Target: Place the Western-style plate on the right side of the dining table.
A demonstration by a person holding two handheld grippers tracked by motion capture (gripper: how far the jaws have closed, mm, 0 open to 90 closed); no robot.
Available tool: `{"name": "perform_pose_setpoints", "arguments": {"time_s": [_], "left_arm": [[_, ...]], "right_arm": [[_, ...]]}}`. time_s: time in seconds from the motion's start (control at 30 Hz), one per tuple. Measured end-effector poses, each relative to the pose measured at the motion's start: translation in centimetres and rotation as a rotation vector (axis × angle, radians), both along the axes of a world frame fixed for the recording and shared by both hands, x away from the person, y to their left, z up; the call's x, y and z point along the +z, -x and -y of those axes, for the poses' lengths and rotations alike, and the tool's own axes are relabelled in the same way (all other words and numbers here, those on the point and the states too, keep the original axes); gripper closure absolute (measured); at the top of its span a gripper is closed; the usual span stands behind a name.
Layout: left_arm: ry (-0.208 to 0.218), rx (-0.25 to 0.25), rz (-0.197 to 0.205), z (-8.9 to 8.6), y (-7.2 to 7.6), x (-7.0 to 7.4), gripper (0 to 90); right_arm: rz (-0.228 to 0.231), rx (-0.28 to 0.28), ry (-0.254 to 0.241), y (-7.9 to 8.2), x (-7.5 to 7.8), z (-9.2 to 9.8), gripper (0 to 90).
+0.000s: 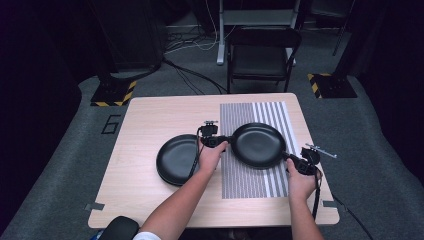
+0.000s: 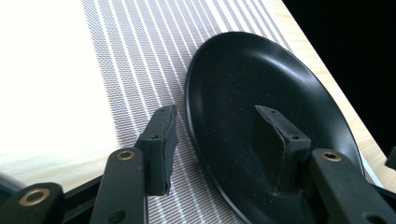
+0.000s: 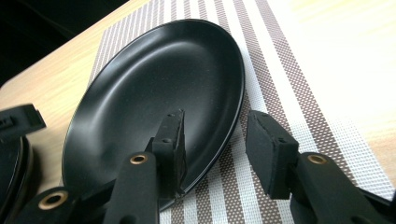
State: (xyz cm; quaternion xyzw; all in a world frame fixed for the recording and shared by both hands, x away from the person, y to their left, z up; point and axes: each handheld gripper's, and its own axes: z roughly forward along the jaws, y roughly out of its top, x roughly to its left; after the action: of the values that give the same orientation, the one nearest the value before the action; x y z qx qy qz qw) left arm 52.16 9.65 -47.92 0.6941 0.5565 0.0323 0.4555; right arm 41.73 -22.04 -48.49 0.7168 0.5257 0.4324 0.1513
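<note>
A black plate [image 1: 257, 145] lies on the striped placemat [image 1: 250, 182], which serves as the landmark here. The plate covers the mat's far half and reaches past its left edge a little. A second black plate [image 1: 176, 160] rests on the bare wooden table [image 1: 145, 115], just left of the mat.

The left gripper [image 1: 216, 141] sits at the mat's left edge, at the near plate's rim. In the left gripper view its jaws stand apart — one pad [image 2: 161, 144] hangs over the striped cloth outside the rim, the other over the plate's [image 2: 261, 84] dark inside. The rim passes between them, and neither pad presses on it.

The right gripper [image 1: 294, 161] is at the mat's right edge, on the opposite side of the same plate. In the right gripper view its jaws are also spread — one pad [image 3: 172, 140] over the plate's [image 3: 159, 79] inside, the other over the mat [image 3: 289, 70] outside the rim. There is a clear gap between rim and outer pad, so this gripper holds nothing either.

The plate looks flat on the mat in both gripper views. Beyond the table, a dark chair [image 1: 262, 55] stands on the grey floor.
</note>
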Motion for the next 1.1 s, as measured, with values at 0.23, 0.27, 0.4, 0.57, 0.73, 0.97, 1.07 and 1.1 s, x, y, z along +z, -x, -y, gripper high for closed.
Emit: {"name": "perform_pose_setpoints", "arguments": {"time_s": [0.23, 0.27, 0.4, 0.57, 0.73, 0.97, 1.07, 1.1], "left_arm": [[-0.007, 0.001, 0.035, -2.4, 0.5, 1.0, 50.1], [-0.003, 0.002, 0.042, -2.8, 0.5, 1.1, 50.1], [0.010, 0.010, 0.057, -4.5, 0.7, 1.5, 50.0], [0.002, 0.025, 0.074, -6.9, 1.2, 2.0, 49.8], [-0.003, 0.062, 0.074, -9.4, 1.5, 2.1, 49.7], [-0.003, 0.087, 0.089, -12.4, 2.3, 2.2, 49.6], [-0.016, 0.080, 0.107, -13.6, 2.9, 2.4, 49.5], [-0.018, 0.073, 0.105, -14.0, 3.1, 2.4, 49.4]], "right_arm": [[0.030, 0.044, 0.017, 0.8, 1.1, 0.0, 55.1], [0.035, 0.054, 0.019, 0.9, 1.2, 0.0, 55.1], [0.053, 0.076, 0.018, 1.2, 1.6, -0.3, 55.1], [0.068, 0.102, 0.019, 1.7, 1.9, -0.6, 54.8], [0.072, 0.123, 0.019, 2.2, 1.8, -0.8, 54.6], [0.085, 0.162, 0.034, 2.9, 1.7, -1.3, 54.1], [0.093, 0.183, 0.035, 3.2, 1.8, -1.5, 53.8], [0.095, 0.189, 0.033, 3.3, 1.9, -1.7, 53.7]]}}
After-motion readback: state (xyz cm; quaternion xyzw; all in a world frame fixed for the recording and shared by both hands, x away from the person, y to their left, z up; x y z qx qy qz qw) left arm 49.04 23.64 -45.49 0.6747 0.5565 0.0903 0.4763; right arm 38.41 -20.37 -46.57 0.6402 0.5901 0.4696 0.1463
